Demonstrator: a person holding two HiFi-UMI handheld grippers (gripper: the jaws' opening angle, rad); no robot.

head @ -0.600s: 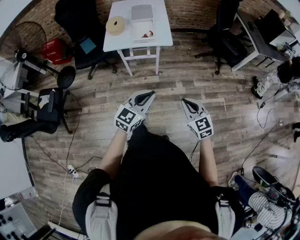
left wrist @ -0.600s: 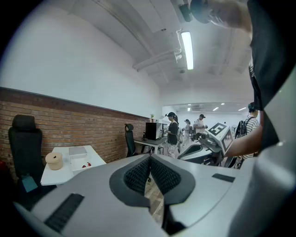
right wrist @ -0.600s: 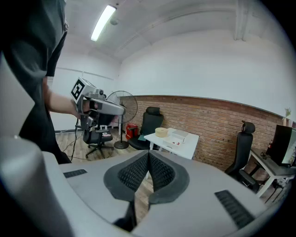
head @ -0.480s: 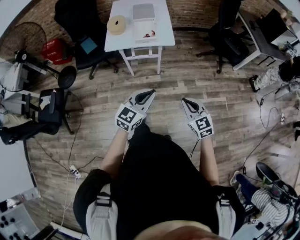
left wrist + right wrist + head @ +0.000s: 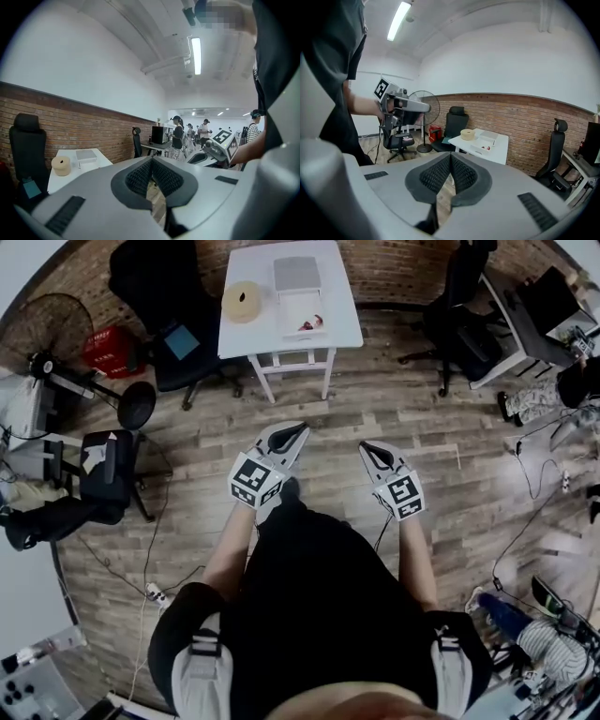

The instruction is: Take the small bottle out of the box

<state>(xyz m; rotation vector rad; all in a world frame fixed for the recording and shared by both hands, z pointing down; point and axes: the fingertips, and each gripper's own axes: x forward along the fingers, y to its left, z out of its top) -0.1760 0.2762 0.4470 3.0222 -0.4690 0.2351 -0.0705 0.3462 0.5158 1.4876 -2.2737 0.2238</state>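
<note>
Wood planks cover the floor (image 5: 375,418), seen from above by the person standing on it. At far left stands a black pedestal fan (image 5: 56,320), with a red plastic crate (image 5: 111,341) beside it and a black office chair (image 5: 155,287) next along.

The white rectangular table (image 5: 342,296) stands against the brick wall, well ahead of the person. On its left part rests a tan roll of tape (image 5: 243,301). Right of the roll, at the back, lies a flat grey square box (image 5: 296,274). Just in front of that lies an open white box (image 5: 292,307) holding a small red-and-dark thing (image 5: 314,324), too small to tell whether it is the bottle.

Both tongs are held out at waist height, well short of the table. The left gripper (image 5: 298,431) is clenched, its ribbed pads meeting at the tip with nothing between them. The right gripper (image 5: 367,448) is likewise clamped together and empty, pointing a little downward toward the floor and the table.

Further right stands a second black office chair (image 5: 459,306).
</note>
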